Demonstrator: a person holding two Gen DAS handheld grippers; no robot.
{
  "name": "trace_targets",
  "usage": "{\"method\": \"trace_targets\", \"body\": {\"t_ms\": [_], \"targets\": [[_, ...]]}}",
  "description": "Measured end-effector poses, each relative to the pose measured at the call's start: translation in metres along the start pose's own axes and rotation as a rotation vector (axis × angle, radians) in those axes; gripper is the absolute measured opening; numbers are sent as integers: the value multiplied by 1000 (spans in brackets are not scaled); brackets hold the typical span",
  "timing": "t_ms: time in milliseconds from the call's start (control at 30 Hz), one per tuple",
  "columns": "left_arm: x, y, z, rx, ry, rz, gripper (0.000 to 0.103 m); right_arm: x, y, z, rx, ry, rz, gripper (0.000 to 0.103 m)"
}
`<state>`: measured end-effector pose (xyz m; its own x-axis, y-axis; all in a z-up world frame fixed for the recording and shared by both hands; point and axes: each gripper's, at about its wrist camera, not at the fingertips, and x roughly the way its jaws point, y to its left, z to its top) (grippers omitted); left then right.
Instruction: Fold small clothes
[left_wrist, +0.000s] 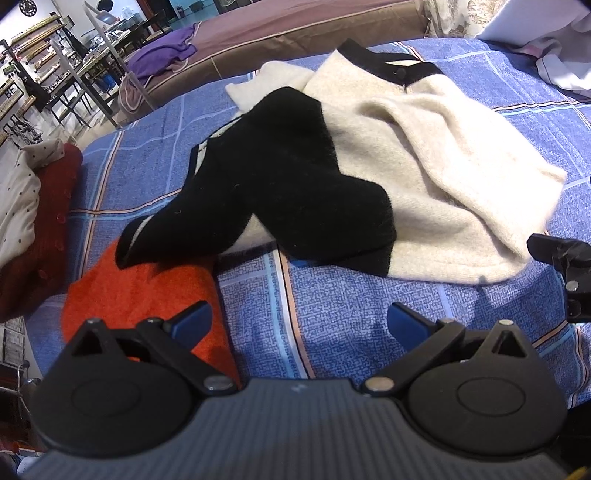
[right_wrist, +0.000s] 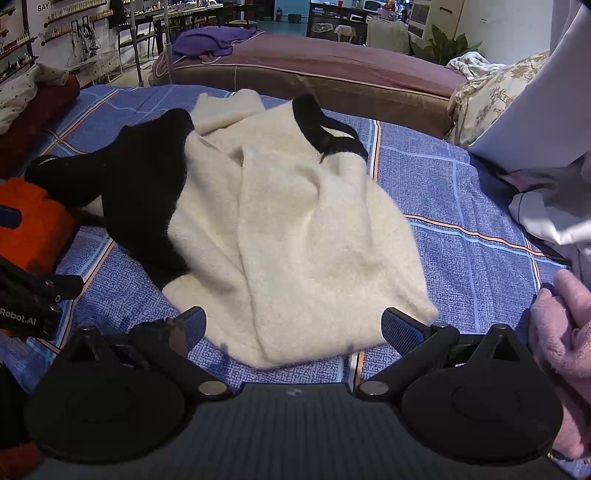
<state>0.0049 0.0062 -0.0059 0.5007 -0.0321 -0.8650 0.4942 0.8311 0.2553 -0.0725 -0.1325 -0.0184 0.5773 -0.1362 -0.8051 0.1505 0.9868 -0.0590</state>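
Note:
A small cream and black knit cardigan (left_wrist: 424, 155) lies rumpled on the blue checked bedspread (left_wrist: 369, 295). Its black part (left_wrist: 288, 192) is folded across the left side and reaches onto an orange cloth (left_wrist: 147, 291). My left gripper (left_wrist: 299, 325) is open and empty, just in front of the garment's near edge. In the right wrist view the cardigan (right_wrist: 303, 236) lies ahead with its cream hem near my open, empty right gripper (right_wrist: 293, 328). The black collar (right_wrist: 317, 129) is at the far end. The right gripper's tip shows at the right of the left wrist view (left_wrist: 565, 258).
A dark red and a dotted white garment (left_wrist: 33, 221) are piled at the left. A brown bed (right_wrist: 314, 70) with a purple cloth (right_wrist: 218, 40) stands behind. White fabric (right_wrist: 546, 192) lies at the right. A hand in a pink sleeve (right_wrist: 565, 332) is at the lower right.

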Motion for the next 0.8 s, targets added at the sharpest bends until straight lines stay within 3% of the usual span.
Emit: {"method": "trace_targets", "body": {"t_ms": [800], "targets": [[2,-3,-2,11,9,-7,103,1,2,-2,0,5,11,103]]}}
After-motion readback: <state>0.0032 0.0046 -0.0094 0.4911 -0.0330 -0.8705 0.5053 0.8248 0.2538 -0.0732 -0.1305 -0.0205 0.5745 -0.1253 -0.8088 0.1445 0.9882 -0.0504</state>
